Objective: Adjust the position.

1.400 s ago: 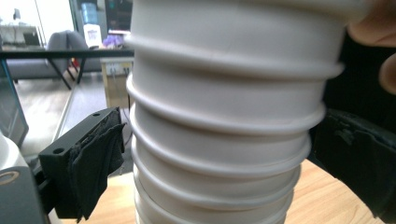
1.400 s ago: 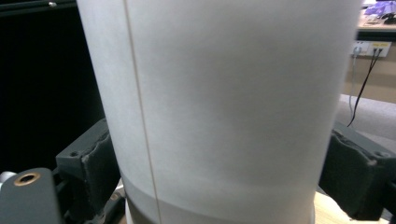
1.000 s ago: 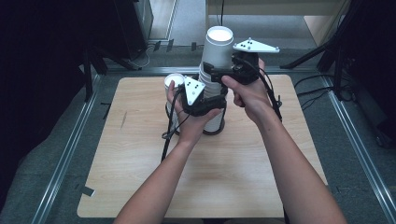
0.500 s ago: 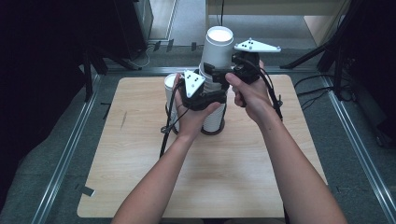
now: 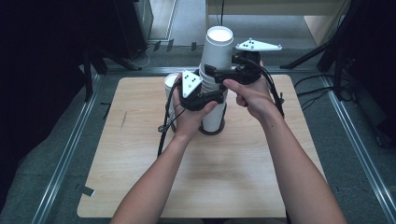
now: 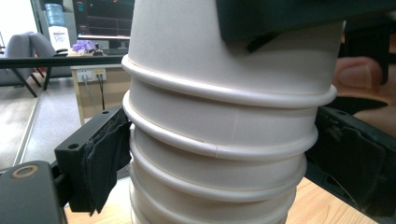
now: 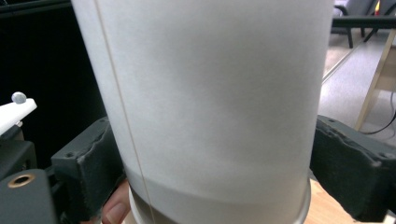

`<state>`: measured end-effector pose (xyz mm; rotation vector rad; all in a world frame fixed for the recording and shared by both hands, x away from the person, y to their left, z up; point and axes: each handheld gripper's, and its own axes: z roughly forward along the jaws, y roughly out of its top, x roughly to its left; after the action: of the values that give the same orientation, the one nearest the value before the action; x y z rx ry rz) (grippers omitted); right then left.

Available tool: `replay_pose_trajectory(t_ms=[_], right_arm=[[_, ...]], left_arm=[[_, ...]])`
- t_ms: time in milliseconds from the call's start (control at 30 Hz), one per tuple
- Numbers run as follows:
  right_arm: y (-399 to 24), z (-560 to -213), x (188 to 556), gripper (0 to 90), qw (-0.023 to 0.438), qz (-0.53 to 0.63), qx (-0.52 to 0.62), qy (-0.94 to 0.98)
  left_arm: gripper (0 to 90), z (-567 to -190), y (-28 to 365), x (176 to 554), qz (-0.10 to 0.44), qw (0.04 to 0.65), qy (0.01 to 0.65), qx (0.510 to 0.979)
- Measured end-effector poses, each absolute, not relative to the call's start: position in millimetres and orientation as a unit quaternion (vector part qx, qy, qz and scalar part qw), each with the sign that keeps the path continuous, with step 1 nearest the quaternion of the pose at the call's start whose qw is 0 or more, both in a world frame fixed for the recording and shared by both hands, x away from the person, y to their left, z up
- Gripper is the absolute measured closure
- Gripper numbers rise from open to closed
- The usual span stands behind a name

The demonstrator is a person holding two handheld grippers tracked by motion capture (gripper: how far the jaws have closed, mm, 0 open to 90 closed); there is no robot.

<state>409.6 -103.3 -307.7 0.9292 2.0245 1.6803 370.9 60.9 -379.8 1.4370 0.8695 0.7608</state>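
left gripper (image 5: 208,95) closing onto ribbed paper cup stack (image 6: 219,154) | right gripper (image 5: 229,74) pinching smooth top cup (image 7: 210,93)

Bare forearms, no sleeves, black left gripper (image 5: 211,96) and right gripper (image 5: 219,74), each with dotted grey triangular plate, black cable, frayed pads (image 6: 103,161)

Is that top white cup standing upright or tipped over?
Upright. In the high view the top cup shows its open mouth facing up, nested on the stack of cups, with the right tool around it.
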Motion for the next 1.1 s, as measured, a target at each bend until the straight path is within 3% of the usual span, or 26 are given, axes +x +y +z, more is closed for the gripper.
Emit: replay_pose_trajectory(t_ms=[133,400,1100], right_arm=[[-101.5,-304.9,404.9,12.9,0.211,0.594,0.310,0.712],[-101.3,-303.1,401.2,14.5,0.230,0.603,0.301,0.702],[-102.8,-291.9,399.5,17.6,0.237,0.622,0.298,0.684]], left_arm=[[8.1,-380.1,62.1,370.8,0.328,0.604,0.372,0.623],[8.4,-380.8,62.6,370.8,0.326,0.607,0.370,0.624],[9.9,-383.2,65.0,370.0,0.326,0.609,0.361,0.627]])
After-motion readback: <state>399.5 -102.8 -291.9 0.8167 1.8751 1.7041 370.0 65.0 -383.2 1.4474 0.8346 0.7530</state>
